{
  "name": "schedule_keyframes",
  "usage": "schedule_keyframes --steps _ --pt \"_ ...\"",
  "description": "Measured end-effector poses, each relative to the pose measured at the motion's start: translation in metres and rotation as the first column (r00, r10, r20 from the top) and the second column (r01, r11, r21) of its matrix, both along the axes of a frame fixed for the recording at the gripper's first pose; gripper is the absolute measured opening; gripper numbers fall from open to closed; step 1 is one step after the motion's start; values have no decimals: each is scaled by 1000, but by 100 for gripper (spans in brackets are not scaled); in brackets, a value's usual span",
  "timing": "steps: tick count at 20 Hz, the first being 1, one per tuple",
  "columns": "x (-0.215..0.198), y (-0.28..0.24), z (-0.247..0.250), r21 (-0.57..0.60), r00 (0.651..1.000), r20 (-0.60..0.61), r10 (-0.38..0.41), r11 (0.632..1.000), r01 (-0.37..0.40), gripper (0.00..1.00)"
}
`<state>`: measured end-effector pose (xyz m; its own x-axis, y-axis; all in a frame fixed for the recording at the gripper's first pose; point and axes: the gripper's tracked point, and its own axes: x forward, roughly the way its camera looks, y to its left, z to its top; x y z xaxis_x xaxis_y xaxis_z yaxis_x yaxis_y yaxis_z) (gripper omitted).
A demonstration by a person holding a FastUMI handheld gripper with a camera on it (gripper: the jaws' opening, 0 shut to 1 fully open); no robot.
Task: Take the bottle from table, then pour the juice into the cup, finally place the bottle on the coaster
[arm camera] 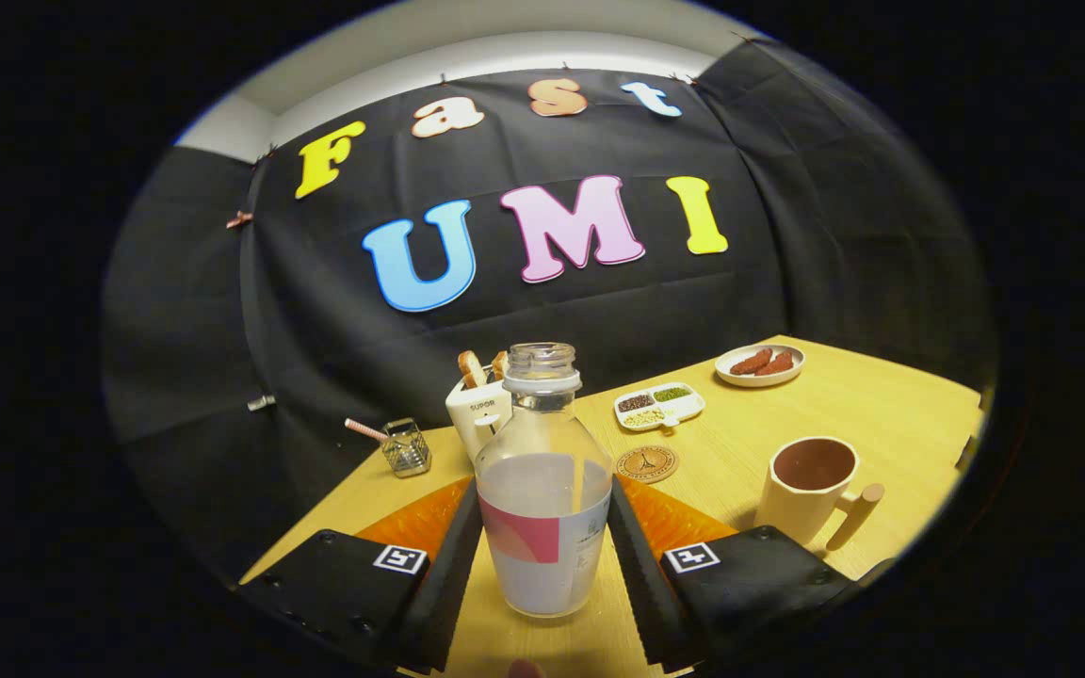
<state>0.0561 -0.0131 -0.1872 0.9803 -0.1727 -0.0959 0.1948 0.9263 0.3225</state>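
We see our hand-held gripper (543,546) clamped on the uncapped bottle (543,490), both fingers pressing its sides, above the bench (882,405). The coaster (646,463) lies just beyond the bottle, and the cup (811,490) stands to the bottle's right.

1. The bottle (543,490) hides the lower front of the white toaster (477,414) behind it.
2. Compartments of the divided dish (659,406) hold grains too small to identify.
3. The tabletop (882,405) is cut off beyond the cup (811,490).
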Motion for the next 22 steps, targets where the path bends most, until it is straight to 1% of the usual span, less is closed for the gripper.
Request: schedule_keyframes --steps 3,6,8,12,16,20,22 --pt "-5 -24 2 138 999 8 -43 990 41 76" --pt "-8 -46 -11 232 998 -20 -67 970 70 76" --pt "-9 -55 -17 320 997 -29 -66 945 72 76" --pt "-9 -63 -25 503 997 -15 -71 861 69 76" --pt "-9 -76 -27 661 992 14 -123 746 83 76" --pt "-6 -86 -37 752 988 11 -151 653 91 76" --pt "-3 -86 -34 788 987 17 -162 610 87 76"
